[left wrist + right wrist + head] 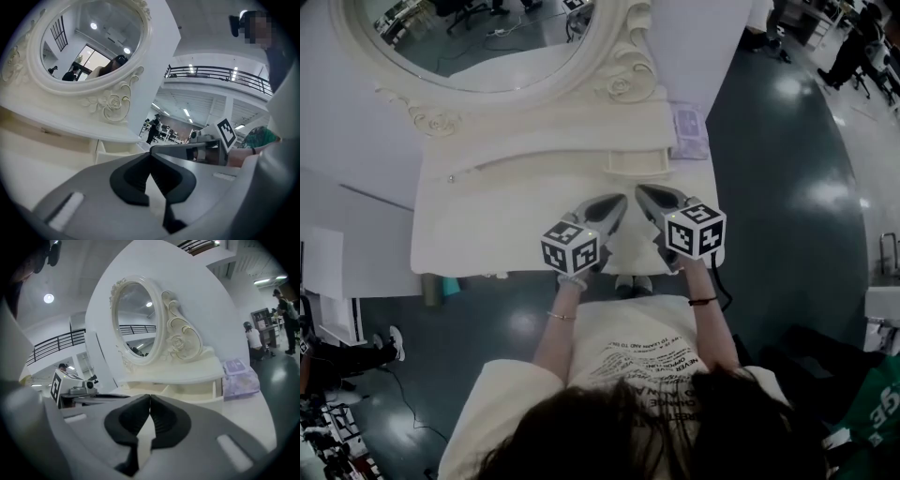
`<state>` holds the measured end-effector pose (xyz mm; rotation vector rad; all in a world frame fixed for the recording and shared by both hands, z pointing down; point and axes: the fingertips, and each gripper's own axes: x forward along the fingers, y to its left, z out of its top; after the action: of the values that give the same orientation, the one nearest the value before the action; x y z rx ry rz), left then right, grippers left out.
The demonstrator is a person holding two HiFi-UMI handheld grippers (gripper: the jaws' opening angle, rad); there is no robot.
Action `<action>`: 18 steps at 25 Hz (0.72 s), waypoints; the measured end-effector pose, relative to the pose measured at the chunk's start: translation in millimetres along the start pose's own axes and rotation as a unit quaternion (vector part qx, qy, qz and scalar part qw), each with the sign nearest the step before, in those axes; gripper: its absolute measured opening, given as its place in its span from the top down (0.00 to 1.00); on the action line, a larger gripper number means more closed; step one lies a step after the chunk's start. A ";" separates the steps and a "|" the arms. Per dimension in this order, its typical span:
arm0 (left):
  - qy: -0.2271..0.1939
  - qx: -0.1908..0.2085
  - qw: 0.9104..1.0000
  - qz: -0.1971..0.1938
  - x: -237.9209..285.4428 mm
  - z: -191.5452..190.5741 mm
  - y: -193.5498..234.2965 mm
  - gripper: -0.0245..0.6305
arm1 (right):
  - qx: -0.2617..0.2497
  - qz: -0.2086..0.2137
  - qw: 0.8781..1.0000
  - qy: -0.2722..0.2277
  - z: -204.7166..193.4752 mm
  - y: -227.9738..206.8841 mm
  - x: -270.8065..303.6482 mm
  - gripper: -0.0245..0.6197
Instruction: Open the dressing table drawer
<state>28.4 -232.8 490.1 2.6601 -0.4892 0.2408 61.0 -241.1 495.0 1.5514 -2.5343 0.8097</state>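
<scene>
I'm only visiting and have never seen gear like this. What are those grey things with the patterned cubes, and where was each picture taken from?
There is no robot here. A person holds a grey tool in each hand, and each tool is topped by a marker cube. One picture comes from a camera on the person's head, looking down. The other two come from cameras riding on the tools, each looking along its own tongs. The left tongs and the right tongs are both closed and hold nothing. Below them is a cream dressing table with an ornate oval mirror. Under the mirror's shelf a small cream drawer is pulled open, and a lilac packet lies beside it.
</scene>
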 end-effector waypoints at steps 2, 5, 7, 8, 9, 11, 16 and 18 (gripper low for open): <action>-0.008 -0.003 1.000 -0.002 -1.8 4.4 -2.0 0.96 | 0.000 0.006 1.000 -0.004 3.0 2.9 -1.6 0.96; -0.014 -0.002 1.000 -0.003 -3.9 9.0 -4.2 0.96 | 0.000 0.018 1.000 -0.014 8.9 7.7 -4.2 0.96; -0.018 0.000 1.000 -0.003 -5.3 11.8 -6.1 0.96 | -0.005 0.027 0.999 -0.020 13.2 11.6 -6.0 0.96; -0.020 0.001 1.000 -0.003 -6.0 13.0 -6.7 0.96 | -0.008 0.032 0.999 -0.023 15.6 13.7 -6.7 0.96; -0.022 0.002 1.000 -0.003 -6.6 14.1 -7.0 0.96 | -0.011 0.036 0.999 -0.027 17.8 15.7 -7.3 0.96; -0.025 0.002 1.000 -0.003 -7.5 15.3 -7.1 0.96 | -0.015 0.043 0.998 -0.032 20.9 19.2 -7.9 0.96; -0.032 0.000 0.999 -0.001 -10.2 16.3 -8.3 0.96 | -0.021 0.055 0.998 -0.039 23.4 24.9 -9.3 0.96; -0.034 0.001 0.999 -0.001 -10.5 17.6 -8.8 0.96 | -0.026 0.055 0.997 -0.038 23.0 24.6 -9.2 0.96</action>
<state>23.6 -229.8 468.6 2.6785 -0.5089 0.1514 49.7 -235.5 462.4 1.4656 -2.6921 0.7029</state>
